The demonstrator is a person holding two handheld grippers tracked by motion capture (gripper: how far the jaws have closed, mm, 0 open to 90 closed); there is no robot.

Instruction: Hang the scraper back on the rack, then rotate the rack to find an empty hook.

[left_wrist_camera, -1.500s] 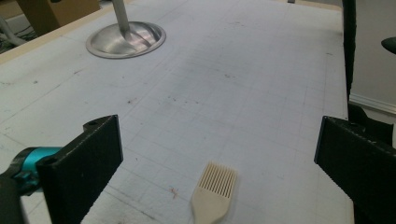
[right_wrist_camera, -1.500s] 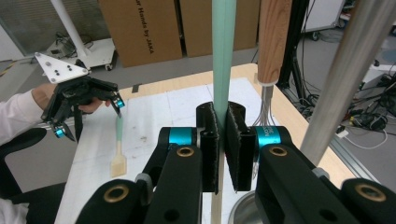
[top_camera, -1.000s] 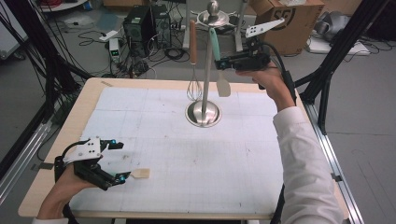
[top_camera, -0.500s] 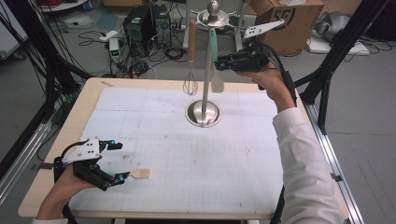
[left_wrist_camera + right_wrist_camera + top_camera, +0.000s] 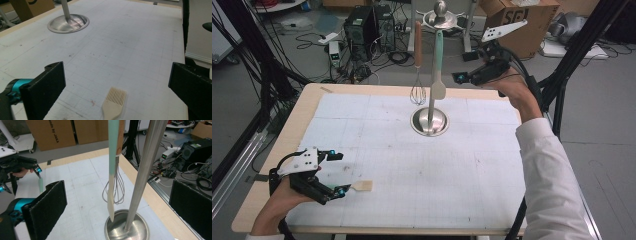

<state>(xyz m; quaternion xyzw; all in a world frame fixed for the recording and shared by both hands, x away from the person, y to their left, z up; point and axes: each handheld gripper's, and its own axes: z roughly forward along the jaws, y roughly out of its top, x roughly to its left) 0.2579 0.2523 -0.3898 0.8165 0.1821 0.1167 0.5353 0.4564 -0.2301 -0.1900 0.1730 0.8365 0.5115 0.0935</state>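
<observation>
A steel stand (image 5: 429,121) on the table holds two hanging tools. One is a spatula (image 5: 438,85) with a teal handle and a cream blade; the other is a wire whisk (image 5: 417,92) with a wooden handle. My right gripper (image 5: 460,77) hovers just right of the spatula; its jaws have just been opening and are now wide apart. The spatula (image 5: 111,185) hangs free between them, touching neither pad. My left gripper (image 5: 340,173) rests open at the near left, with a cream brush (image 5: 113,102) lying on the table between its jaws.
The table (image 5: 492,165) has a white gridded mat. Past its far edge lie cables, electronics (image 5: 362,25) and cardboard boxes (image 5: 517,20) on the floor. Black frame posts (image 5: 577,55) stand at the right and left.
The right gripper, shut on the spatula's handle before, has opened and drawn slightly back to the right. The spatula now hangs straight from the stand. The left hand has not moved.
</observation>
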